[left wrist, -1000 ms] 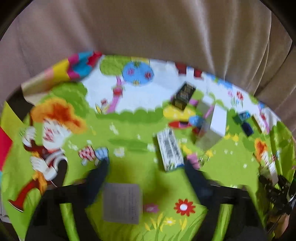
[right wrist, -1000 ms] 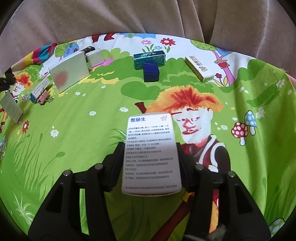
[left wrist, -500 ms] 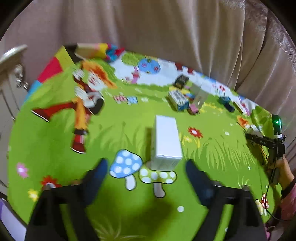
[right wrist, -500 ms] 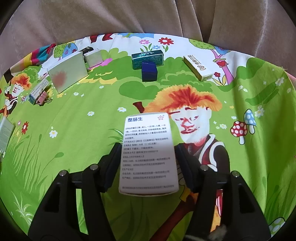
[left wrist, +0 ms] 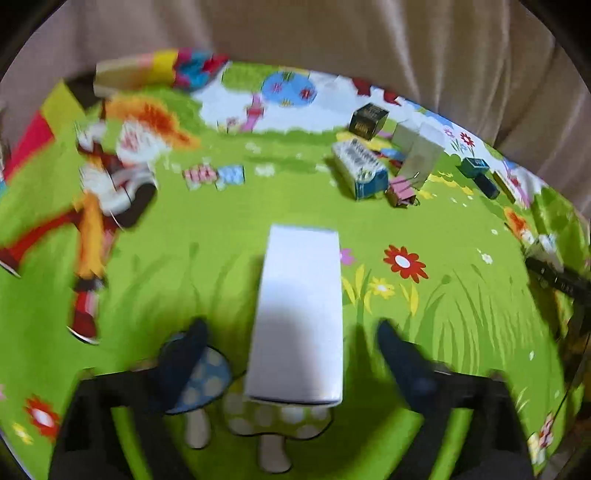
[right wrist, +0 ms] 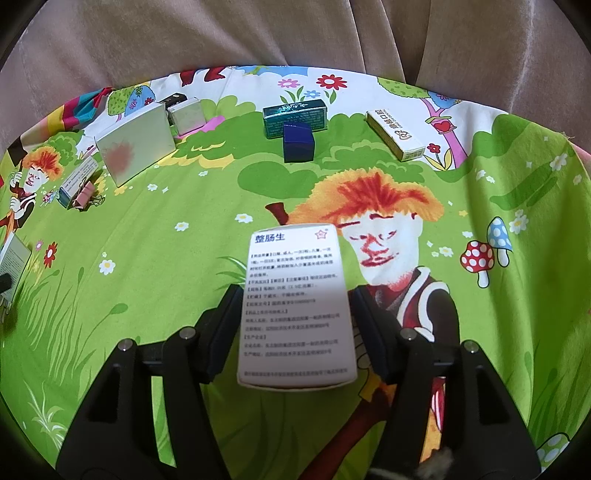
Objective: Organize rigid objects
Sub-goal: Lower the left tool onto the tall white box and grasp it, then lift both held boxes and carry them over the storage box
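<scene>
A plain white box [left wrist: 299, 317] lies flat on the green cartoon cloth [left wrist: 207, 236], over the mushroom print. My left gripper [left wrist: 291, 325] straddles it, jaws closing, with a gap showing on each side of the box. In the right wrist view a white box with printed text [right wrist: 295, 306] lies between the fingers of my right gripper [right wrist: 294, 291]. Those jaws stand just off its sides and are open.
Far side: black box [left wrist: 367, 120], blue-and-white box [left wrist: 360, 170], pink binder clip [left wrist: 402, 192], large white box [right wrist: 135, 147], teal box [right wrist: 295, 116], dark blue box [right wrist: 298, 142], long white box [right wrist: 395, 134]. Beige curtain [right wrist: 295, 33] behind the table.
The left gripper drew back from the far boxes, let the white box go onto the cloth, then came lower over it. The right jaws widened slightly off the printed box.
</scene>
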Tool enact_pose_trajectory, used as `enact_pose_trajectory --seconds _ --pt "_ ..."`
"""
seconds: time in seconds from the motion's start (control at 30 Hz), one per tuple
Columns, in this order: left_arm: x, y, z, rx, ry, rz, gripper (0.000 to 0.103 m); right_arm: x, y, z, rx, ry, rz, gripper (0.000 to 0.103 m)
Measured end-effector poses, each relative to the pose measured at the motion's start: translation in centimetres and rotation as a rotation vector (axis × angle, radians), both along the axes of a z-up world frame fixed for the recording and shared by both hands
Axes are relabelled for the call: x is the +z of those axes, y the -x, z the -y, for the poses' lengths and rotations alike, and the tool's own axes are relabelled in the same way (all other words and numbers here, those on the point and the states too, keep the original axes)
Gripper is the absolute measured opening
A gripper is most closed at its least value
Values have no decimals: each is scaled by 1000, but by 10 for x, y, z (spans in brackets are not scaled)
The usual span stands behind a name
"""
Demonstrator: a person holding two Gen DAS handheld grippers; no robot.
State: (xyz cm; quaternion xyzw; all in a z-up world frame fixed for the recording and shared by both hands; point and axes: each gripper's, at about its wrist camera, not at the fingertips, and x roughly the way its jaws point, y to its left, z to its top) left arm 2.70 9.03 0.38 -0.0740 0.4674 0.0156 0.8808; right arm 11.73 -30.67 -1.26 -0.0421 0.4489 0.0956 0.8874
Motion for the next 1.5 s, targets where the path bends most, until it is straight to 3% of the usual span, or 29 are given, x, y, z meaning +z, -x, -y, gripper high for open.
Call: enact_pose_trajectory --seconds 0.03,0.07,0.1,0.2,0.47,0.6,0.73,0.87,0.9,0.97,1.07,1.13,1.27,1.5 --pt "2 2 1 14 -31 20 59 0 0 0 0 1 0 65" --pt "3 4 3 29 -75 24 37 0 0 0 -1 2 2 58" --pt "3 5 4 36 -79 22 37 1 1 -1 0 2 8 43" --pt "3 16 0 56 27 47 36 3 4 -5 25 8 19 43" --pt "7 34 31 27 26 45 37 5 55 -25 63 -13 9 43" --pt "36 54 55 -2 48 114 37 19 89 -43 99 -44 22 43" --pt "93 91 78 -15 40 280 37 75 136 -58 127 -87 212 43" --pt "158 135 104 -28 -9 507 37 149 195 -58 148 -104 527 43" --pt "172 145 109 -32 -15 564 37 169 217 -60 139 -116 641 43" --pt "197 167 121 -39 -42 688 37 196 256 -62 123 -146 849 44" --pt "222 196 139 -48 -100 865 37 213 293 -66 114 -126 1041 44" --pt "228 207 146 -51 -117 927 37 215 304 -68 113 -122 1094 43" --pt "232 216 151 -40 -110 965 37 217 308 -72 128 -138 1107 43" --pt "230 232 152 -61 -119 955 37 222 324 -62 126 -159 1105 43"
